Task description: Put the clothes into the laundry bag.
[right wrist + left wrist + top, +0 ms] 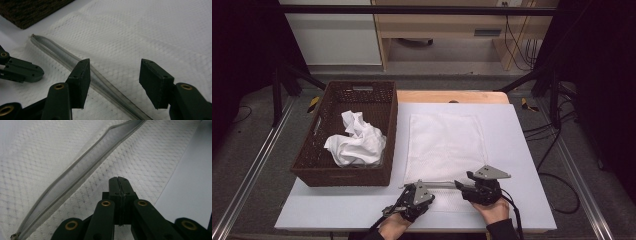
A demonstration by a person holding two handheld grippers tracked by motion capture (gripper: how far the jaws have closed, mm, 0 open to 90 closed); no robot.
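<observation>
Two grippers sit at the near edge of the white mesh zipper bag (445, 145), whose zipper (75, 62) runs side to side between them, partly unzipped. Right gripper (115, 75) is spread wide, straddling the zipper. Left gripper (119, 182) is pinched closed over the mesh; can't tell if it's holding fabric. Slider is tiny, by the left one, I think.

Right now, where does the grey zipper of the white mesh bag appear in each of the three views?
High view: the zipper runs along the white mesh bag's near edge, between the two tongs.
Left gripper view: it crosses diagonally from bottom left to top centre, left of the shut left tongs.
Right gripper view: it runs from upper left to bottom centre, passing the open right tongs.
Shared landmark: the zipper's end.
</observation>
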